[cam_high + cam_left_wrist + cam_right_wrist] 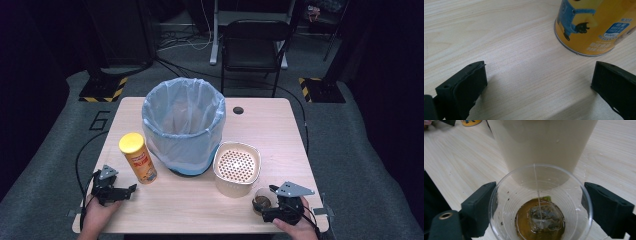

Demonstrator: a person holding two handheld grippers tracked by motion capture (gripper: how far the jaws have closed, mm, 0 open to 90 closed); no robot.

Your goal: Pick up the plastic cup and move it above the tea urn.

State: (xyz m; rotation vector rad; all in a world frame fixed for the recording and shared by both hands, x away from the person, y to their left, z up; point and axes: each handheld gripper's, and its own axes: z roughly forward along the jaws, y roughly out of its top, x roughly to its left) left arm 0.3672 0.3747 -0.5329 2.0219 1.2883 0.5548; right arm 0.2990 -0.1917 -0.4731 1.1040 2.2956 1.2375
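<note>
Both tongs rest on the pale wooden table [280, 130] — left gripper [120, 192] gaping beside the yellow can [137, 157], right gripper [267, 206] spread around the clear cup [540, 205], touching its left side. Beyond, grey carpet [50, 150] and a black chair [252, 47].

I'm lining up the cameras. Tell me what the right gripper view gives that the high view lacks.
Right gripper view alone: the tea bag and its string in brown liquid inside the clear cup, and the right tongs standing either side of that cup. High view alone: the lined bin, the left tongs and the chair. Both: the beige strainer tub, the yellow can, the table.
</note>
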